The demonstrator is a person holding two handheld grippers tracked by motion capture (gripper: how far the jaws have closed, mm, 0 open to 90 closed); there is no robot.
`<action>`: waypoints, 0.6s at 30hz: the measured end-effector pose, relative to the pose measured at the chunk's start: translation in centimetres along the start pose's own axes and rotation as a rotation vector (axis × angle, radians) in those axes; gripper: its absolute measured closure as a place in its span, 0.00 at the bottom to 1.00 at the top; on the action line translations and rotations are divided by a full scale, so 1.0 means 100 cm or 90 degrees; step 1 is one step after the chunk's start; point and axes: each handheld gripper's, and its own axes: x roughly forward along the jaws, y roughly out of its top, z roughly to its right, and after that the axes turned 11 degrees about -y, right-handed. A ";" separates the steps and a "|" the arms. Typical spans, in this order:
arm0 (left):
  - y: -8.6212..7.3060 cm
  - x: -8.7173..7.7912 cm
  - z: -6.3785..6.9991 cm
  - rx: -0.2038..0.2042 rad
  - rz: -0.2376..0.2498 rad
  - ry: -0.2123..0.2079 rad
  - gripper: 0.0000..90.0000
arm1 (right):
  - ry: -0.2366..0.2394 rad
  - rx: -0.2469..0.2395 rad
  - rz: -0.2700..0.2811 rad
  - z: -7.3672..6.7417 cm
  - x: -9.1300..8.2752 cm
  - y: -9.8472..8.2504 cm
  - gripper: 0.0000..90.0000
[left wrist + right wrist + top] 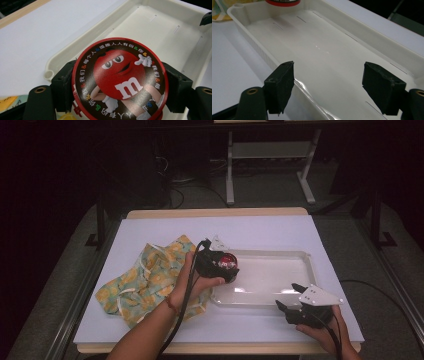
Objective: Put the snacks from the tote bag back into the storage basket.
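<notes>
The left gripper (120, 87) has its fingers clamped on the rim of a round red candy tin (120, 80), held lid-up directly above the left end of the tray (300, 260). The tin is flat, glossy and printed; the tray is long, smooth white plastic lying left to right on the surface (150, 227). The right gripper (334, 85), fingers apart, hovers at the tray's near right edge.

Round tin lid (120, 81): white "m" on the red candy figure's chest. Ring of white Chinese characters with coloured "&" signs round the rim, reading in part "逗趣人人有份&你&我们&每个人".
</notes>
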 end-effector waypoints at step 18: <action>0.000 0.015 0.000 -0.002 -0.013 0.002 0.28 | -0.001 0.000 0.000 0.000 0.000 0.000 0.28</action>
